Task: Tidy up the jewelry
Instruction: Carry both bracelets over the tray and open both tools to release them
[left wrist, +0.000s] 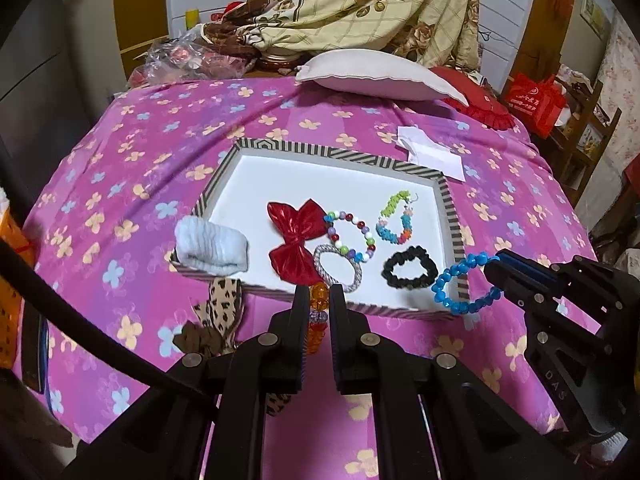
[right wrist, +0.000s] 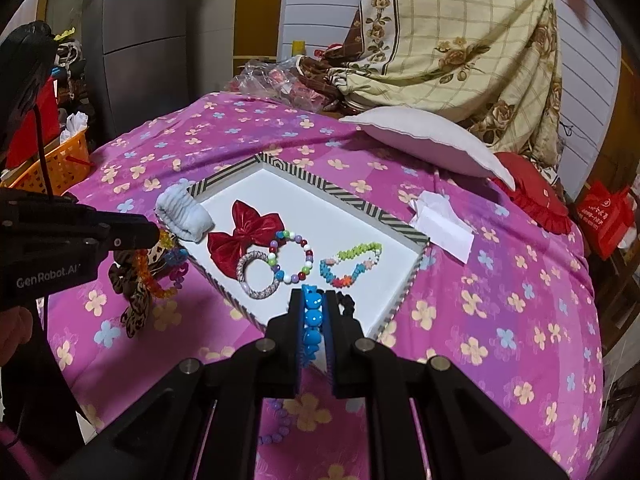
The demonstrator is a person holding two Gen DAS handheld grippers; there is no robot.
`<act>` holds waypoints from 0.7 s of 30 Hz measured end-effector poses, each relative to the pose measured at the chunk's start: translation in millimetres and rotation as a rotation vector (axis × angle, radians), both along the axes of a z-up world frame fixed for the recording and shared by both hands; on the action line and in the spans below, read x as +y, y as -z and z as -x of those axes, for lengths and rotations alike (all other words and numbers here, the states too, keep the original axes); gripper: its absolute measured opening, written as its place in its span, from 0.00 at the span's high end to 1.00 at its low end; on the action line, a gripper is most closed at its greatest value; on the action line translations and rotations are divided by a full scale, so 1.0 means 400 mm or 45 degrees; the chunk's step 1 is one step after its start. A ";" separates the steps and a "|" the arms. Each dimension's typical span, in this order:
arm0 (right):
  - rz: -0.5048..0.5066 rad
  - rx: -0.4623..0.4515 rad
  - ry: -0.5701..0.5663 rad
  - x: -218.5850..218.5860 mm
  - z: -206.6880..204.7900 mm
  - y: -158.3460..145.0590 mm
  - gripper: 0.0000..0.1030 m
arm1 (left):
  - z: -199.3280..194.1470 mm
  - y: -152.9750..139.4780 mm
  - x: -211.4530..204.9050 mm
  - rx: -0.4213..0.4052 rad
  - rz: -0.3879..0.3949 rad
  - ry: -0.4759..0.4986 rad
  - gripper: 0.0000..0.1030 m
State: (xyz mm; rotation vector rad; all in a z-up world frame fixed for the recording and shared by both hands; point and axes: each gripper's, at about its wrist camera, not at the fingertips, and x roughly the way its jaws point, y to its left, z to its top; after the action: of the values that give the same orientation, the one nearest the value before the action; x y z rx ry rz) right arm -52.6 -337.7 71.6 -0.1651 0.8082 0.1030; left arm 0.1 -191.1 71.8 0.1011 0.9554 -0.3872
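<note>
Pink flowered bedspread (left wrist: 132, 128), striped tray (left wrist: 451, 216) just ahead of both tongs, left gripper (left wrist: 319, 294) clamped on orange bead bracelet (left wrist: 319, 300), right gripper (right wrist: 313, 300) pinching blue bead bracelet (right wrist: 311, 316), leopard bow (left wrist: 224, 300) left of left tongs

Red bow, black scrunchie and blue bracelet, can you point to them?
Red bow (left wrist: 297, 240): left wrist view, on its middle knot.
Black scrunchie (left wrist: 410, 268): left wrist view, on its ruffled band.
Blue bracelet (right wrist: 311, 318): right wrist view, on a bead between the closed jaws.

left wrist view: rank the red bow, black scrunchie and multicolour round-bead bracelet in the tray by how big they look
1. red bow, clearly largest.
2 and 3. black scrunchie and multicolour round-bead bracelet look alike, too close to rank.
</note>
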 end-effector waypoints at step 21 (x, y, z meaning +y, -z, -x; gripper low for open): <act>0.025 0.026 -0.032 0.005 -0.107 0.001 0.92 | -0.143 -0.040 0.011 -0.012 -0.015 -0.051 0.86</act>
State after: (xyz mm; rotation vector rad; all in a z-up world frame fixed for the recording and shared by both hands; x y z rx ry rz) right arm -9.8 -335.8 71.1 -0.1929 0.8280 0.1206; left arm 57.4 -186.8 87.7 0.0946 0.9490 -0.3437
